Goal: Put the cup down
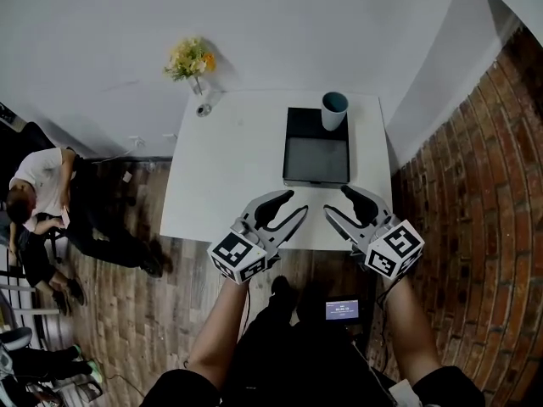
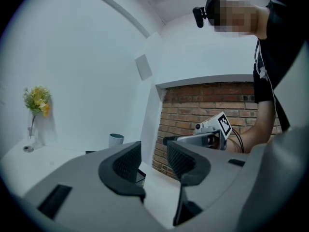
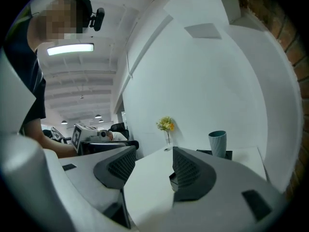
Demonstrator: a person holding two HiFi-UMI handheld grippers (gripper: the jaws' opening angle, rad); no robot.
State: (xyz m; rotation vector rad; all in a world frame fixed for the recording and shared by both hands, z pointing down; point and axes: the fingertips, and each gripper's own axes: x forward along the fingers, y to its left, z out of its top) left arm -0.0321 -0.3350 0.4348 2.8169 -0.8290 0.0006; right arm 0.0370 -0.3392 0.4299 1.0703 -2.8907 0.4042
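A teal ribbed cup stands upright on the far right corner of a dark tray, which lies on the white table. The cup shows small and far off in the left gripper view, and likewise in the right gripper view. My left gripper hovers over the table's near edge with its jaws apart and nothing between them. My right gripper is beside it, near the tray's front edge, also open and empty. Both are well short of the cup.
A thin vase of yellow flowers and a small round object stand at the table's far left corner. A brick wall runs along the right. A person sits on the floor side at far left.
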